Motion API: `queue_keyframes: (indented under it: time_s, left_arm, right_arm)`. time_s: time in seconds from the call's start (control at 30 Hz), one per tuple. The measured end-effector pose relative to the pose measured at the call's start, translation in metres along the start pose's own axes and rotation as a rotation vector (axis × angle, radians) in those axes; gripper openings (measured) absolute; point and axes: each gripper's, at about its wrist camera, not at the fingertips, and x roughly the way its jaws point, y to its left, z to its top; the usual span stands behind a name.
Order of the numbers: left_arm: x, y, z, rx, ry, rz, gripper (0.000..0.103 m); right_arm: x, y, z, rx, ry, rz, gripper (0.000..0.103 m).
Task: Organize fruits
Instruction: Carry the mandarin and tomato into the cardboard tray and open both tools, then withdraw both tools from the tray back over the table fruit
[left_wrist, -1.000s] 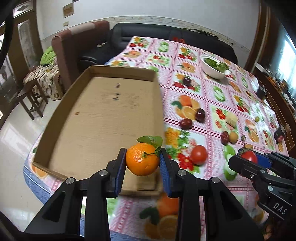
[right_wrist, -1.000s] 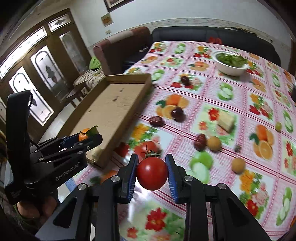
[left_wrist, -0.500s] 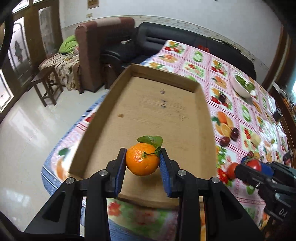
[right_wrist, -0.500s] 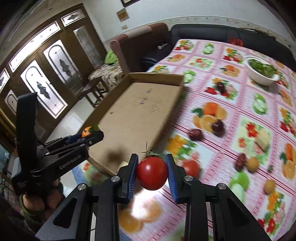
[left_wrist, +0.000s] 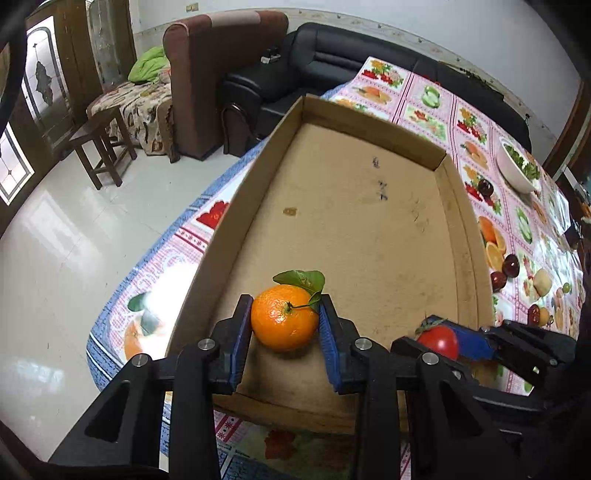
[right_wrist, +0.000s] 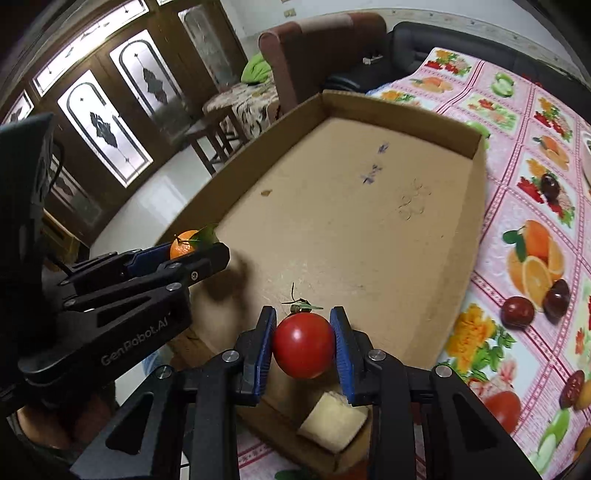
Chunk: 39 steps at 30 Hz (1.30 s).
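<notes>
My left gripper (left_wrist: 285, 323) is shut on an orange mandarin with a green leaf (left_wrist: 284, 322) and holds it over the near end of a shallow cardboard box (left_wrist: 354, 229). My right gripper (right_wrist: 303, 347) is shut on a red tomato (right_wrist: 303, 346) with a dry stem, held over the box's near right corner (right_wrist: 369, 258). Each gripper shows in the other's view: the right gripper with the tomato (left_wrist: 437, 340) at lower right, the left gripper with the mandarin (right_wrist: 183, 248) at left. The box floor is bare.
A pale yellow block (right_wrist: 332, 424) lies at the box's near corner. Loose fruits lie on the fruit-print tablecloth (right_wrist: 524, 206) right of the box: dark plums (right_wrist: 519, 311), a tomato (right_wrist: 504, 410). A white bowl of greens (left_wrist: 515, 170) stands far right. Sofa and stool (left_wrist: 99, 144) stand beyond the table edge.
Both grippers have moved left from over the tablecloth to over the near end of the box, each still holding its fruit.
</notes>
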Motion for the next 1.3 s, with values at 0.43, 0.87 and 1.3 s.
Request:
queue_keyframes:
  time_s: [0.43, 0.87, 1.3]
  left_arm:
    - [-0.015, 0.005, 0.002, -0.038, -0.026, -0.016, 0.045]
    - [-0.04, -0.023, -0.005, -0.009, -0.052, -0.103, 0.045]
    - [-0.055, -0.095, -0.022, 0.126, -0.025, -0.197, 0.045]
  right_arm:
    - [-0.018, -0.003, -0.003, -0.012, -0.043, 0.006, 0.04]
    - [-0.109, -0.074, -0.048, 0.172, -0.2, -0.031, 0.044]
    - [-0.135, -0.13, -0.102, 0.322, -0.202, -0.087, 0.045]
